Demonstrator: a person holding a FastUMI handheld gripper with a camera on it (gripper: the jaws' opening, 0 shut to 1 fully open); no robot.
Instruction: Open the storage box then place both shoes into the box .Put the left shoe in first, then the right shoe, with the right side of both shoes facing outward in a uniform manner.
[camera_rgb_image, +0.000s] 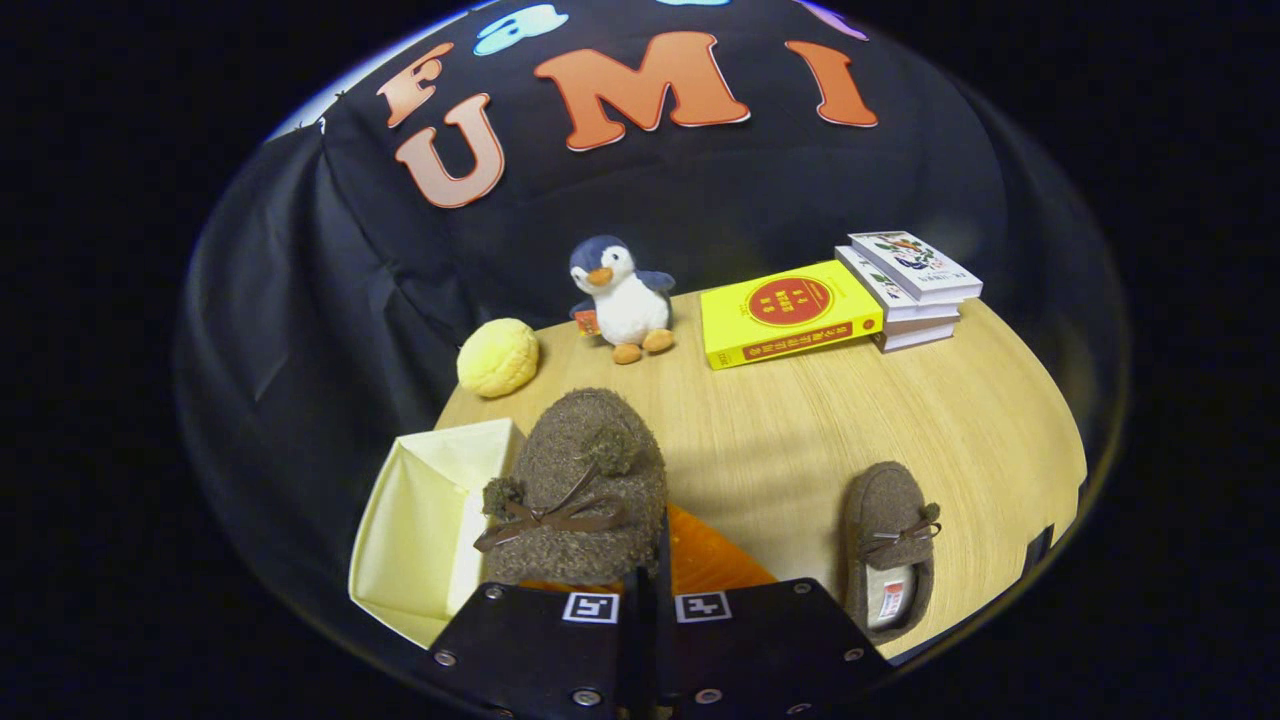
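You've got a shoe (580, 490) right at your gripper (648, 600), fuzzy brown with a bow and pompoms, toe pointing away, held up just ahead of the fingers; they stand nearly together, pinched on its heel edge, though the contact itself is hidden behind the shoe. An orange patch (705, 560) peeks out beside the fingers, under the shoe; what it belongs to I can't tell. Just beside the shoe sits the box (430, 520), pale cream fabric, open on top, its near corner hanging at the counter's (850, 410) edge. The shoe overlaps the box's nearer wall in this view. On the other side of your fingers, well apart, the second shoe (888, 545) lies flat on the wood, opening toward you. Beyond, near the back wall, a yellow bun-like ball (497, 357), then a plush penguin (618, 298) standing upright, then a yellow book (788, 312) lying flat, touching a stack of books (912, 290).
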